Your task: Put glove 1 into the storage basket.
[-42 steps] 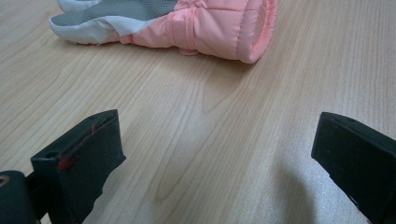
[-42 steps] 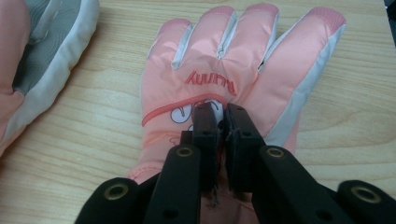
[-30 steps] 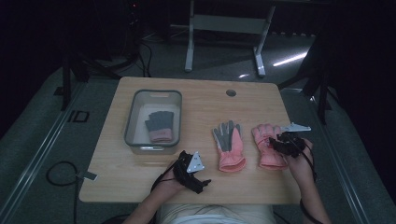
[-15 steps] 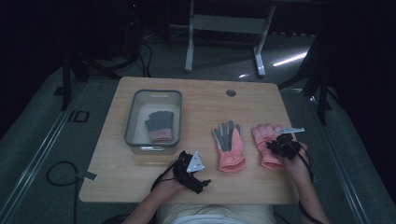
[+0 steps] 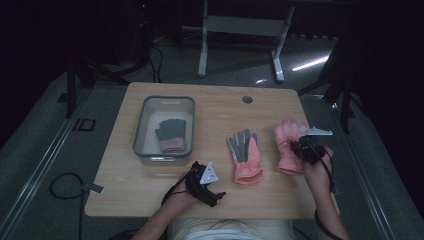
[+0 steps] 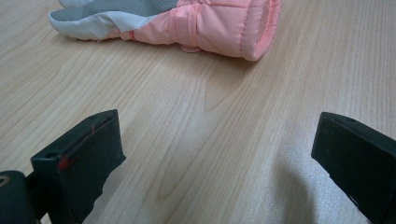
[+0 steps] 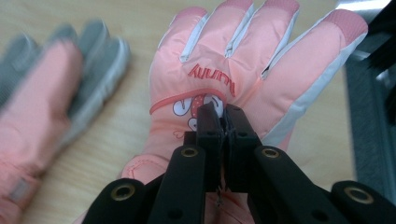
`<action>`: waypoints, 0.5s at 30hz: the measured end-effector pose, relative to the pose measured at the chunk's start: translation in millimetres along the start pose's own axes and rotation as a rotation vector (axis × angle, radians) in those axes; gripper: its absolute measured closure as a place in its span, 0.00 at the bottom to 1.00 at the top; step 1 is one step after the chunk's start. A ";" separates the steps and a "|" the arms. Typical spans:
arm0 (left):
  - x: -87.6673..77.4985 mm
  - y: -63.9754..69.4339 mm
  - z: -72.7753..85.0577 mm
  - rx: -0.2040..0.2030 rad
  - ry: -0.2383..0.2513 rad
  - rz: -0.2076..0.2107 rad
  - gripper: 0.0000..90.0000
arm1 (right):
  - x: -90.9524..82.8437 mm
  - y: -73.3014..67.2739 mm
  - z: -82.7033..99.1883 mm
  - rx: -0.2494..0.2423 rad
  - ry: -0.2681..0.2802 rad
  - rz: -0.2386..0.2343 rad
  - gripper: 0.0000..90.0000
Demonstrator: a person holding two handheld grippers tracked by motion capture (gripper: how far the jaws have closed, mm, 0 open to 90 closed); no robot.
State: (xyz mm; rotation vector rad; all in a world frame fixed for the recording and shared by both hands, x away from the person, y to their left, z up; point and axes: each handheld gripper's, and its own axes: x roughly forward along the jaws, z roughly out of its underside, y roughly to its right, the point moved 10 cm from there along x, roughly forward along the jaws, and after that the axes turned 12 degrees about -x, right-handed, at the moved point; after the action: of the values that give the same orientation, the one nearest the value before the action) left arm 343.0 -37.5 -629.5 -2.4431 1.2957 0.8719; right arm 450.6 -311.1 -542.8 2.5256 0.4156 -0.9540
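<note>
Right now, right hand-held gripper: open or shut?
Shut on the pink glove. The right hand-held gripper has just been closing; its jaws meet with a pinch of the glove's back fabric between them.

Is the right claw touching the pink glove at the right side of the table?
Touching. In the right gripper view, the right claw has just closed, its jaws pinching a fold of the pink glove's back fabric.

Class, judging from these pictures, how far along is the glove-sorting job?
Done: one glove lies in the bin. In hand: the right gripper has just closed, pinching the right pink glove. Left: the middle glove still on the table; the left gripper waits open.
</note>
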 end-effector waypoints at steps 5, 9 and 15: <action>-0.1 -0.7 -0.1 -0.005 0.001 0.002 0.02 | -23.9 -8.9 -33.6 0.000 0.061 -0.006 0.96; 0.1 -0.3 -0.2 -0.003 0.004 0.000 0.02 | -37.5 -26.9 -54.9 -0.020 0.086 -0.020 0.96; -0.3 -0.6 -0.4 -0.004 0.004 0.001 0.02 | -48.2 -54.5 -77.1 -0.021 0.111 -0.030 0.96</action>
State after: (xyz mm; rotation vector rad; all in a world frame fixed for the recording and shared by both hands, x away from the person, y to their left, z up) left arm 343.5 -37.1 -629.0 -2.4488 1.2983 0.8705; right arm 436.6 -233.5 -471.9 2.5680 0.4945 -0.8187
